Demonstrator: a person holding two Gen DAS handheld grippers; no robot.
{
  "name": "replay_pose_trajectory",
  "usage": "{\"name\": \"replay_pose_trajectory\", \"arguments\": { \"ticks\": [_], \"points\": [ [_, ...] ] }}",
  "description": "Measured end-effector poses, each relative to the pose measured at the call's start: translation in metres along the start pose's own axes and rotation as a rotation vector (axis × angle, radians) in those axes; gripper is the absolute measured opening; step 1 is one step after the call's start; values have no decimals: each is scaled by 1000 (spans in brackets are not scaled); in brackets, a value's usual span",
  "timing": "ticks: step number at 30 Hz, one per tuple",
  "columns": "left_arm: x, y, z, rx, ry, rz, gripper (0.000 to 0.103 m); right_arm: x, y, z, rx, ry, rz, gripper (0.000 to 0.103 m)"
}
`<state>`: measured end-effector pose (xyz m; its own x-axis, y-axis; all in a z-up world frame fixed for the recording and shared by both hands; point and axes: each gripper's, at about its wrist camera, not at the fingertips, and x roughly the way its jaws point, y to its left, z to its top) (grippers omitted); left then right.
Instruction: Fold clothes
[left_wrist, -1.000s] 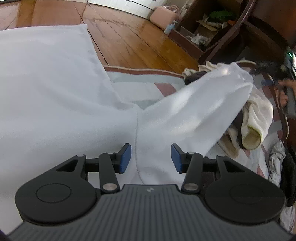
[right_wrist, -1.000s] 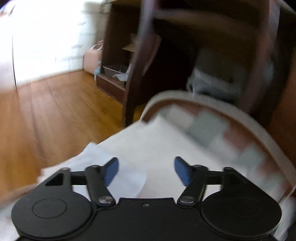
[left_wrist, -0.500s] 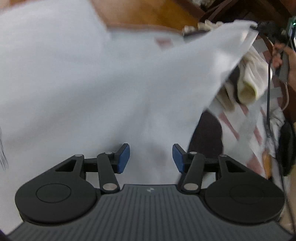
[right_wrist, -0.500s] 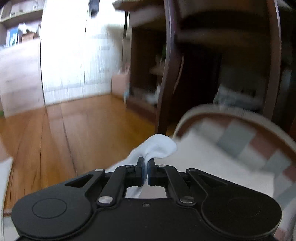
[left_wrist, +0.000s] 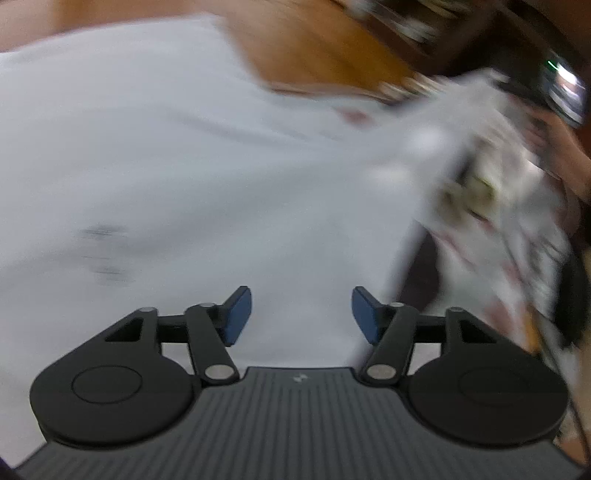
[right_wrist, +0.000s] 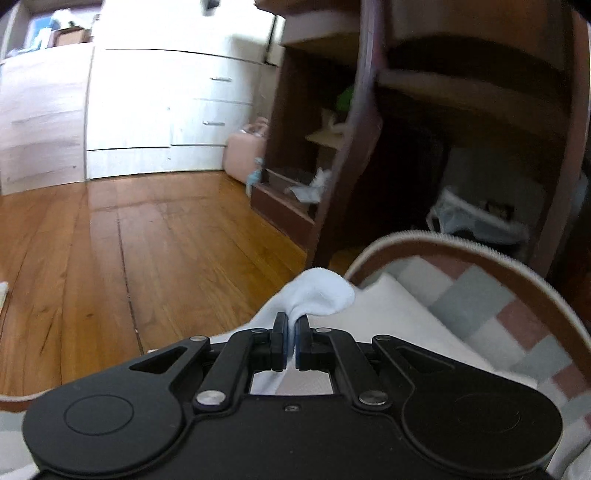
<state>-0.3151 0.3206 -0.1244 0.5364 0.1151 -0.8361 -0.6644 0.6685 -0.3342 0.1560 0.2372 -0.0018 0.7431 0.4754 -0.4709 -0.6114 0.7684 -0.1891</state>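
White cloth is seen spread wide under the left gripper, and it fills most of the left wrist view, from 9 o'clock to about 2 o'clock. The jaws of the left gripper are opening at this moment; the blue pads are held apart and nothing is pressed between them, only the cloth is seen lying below the gap. This view is strongly blurred, so fine folds cannot be told. At 2 o'clock of this view one corner of the cloth is pulled up toward a person's hand, and a pile of other clothes is seen there, too blurred to be described. The right gripper is closed tight on a small bunch of the white cloth, which is squeezed between the pads and stands out above them at 12 o'clock. At 3 o'clock of the right wrist view a checkered rug with a pale border is seen under the cloth. A wooden floor is seen at 10 o'clock, white drawers at 11 o'clock, and a dark wooden chair leg at 1 o'clock.
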Motion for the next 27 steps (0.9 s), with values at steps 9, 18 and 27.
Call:
{"name": "replay_pose_trajectory", "arguments": {
  "ticks": [9, 18, 27],
  "points": [
    [-3, 29, -66, 138, 235, 183, 68, -20, 12, 27, -44, -64, 1, 3],
    [-57, 50, -47, -36, 32, 60, 69, -68, 64, 35, -110, -97, 43, 3],
    [-92, 64, 21, -78, -242, 109, 78, -166, 183, -8, -130, -41, 483, 4]
  ]
}}
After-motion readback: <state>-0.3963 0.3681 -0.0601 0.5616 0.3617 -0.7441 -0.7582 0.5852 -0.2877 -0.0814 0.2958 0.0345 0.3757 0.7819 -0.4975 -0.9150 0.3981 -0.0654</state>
